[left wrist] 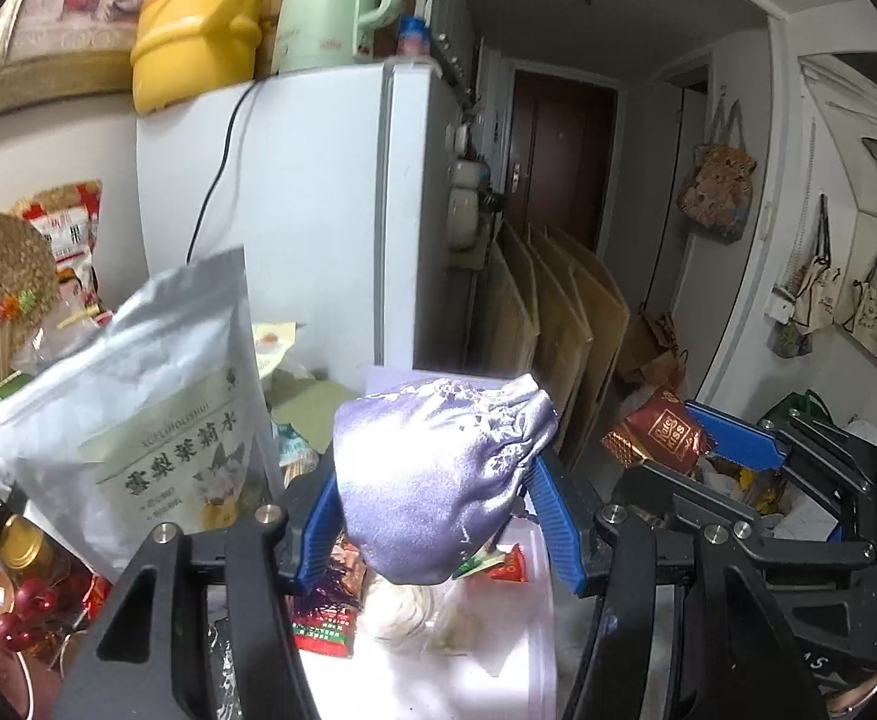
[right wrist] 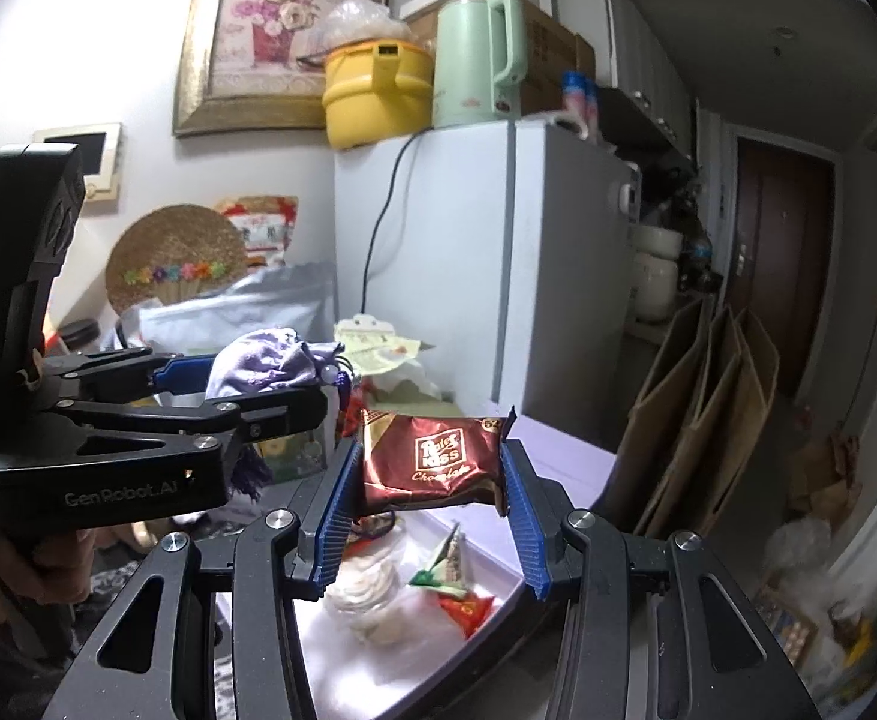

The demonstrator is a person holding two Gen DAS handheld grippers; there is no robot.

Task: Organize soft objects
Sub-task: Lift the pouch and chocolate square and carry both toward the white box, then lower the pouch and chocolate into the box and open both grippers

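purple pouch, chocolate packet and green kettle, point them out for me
purple pouch [left wrist: 432,480], left wrist view, middle of its satin body
chocolate packet [right wrist: 432,462], right wrist view, on its printed front
green kettle [right wrist: 474,60], right wrist view, on its body

place: lived-in home, small flat kitchen corner opening to hallway
appliances: white fridge [right wrist: 480,264]; mint-green plastic electric kettle [right wrist: 480,60] and yellow plastic lidded pot [right wrist: 372,90] on top
wall: gilt-framed flower picture [right wrist: 270,30]
hallway: dark brown entrance door [left wrist: 558,156]; canvas tote bags [left wrist: 822,282] hung up

Kettle [right wrist: 477,60] on fridge [right wrist: 486,264]; pot [right wrist: 375,90] left.
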